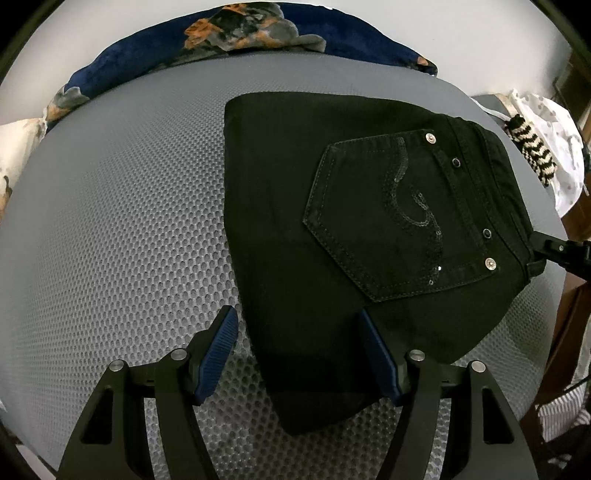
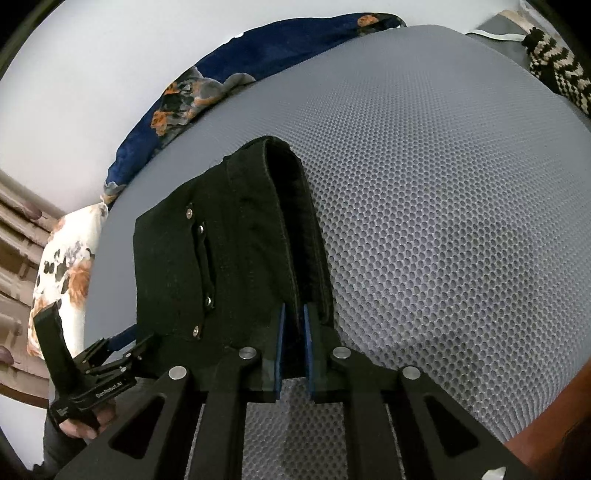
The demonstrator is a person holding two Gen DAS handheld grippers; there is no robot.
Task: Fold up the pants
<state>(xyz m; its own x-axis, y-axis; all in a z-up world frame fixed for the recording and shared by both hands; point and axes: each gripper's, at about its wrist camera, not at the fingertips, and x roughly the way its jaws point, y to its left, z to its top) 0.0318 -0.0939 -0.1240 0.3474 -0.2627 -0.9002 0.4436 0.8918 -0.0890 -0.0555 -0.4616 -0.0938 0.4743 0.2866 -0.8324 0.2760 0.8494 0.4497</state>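
Left wrist view shows the folded black denim pants (image 1: pixel 332 229) lying flat on the grey honeycomb-mesh mattress (image 1: pixel 110 229), back pocket with its sequin swirl facing up. The left gripper (image 1: pixel 295 354) hangs spread wide over the pants' near corner, one blue pad on the mesh just beside the cloth, the other above the cloth; it holds nothing. At the waistband edge of the pants, the right gripper (image 2: pixel 293 332) stands nearly pressed together, its blue pads straddling the thick waistband seam. Whether the pads pinch the cloth or have just let go is hard to tell from the right wrist view, since the seam hides the contact.

The pants look already folded into a compact block, so I judge the step in hand to be settling or releasing the last fold. Doing it well means lowering the waistband flush, keeping its edge lined up with the layers below, and opening without dragging the denim sideways. A dark blue floral blanket (image 1: pixel 221 33) lies bunched beyond the pants' far edge, well apart.
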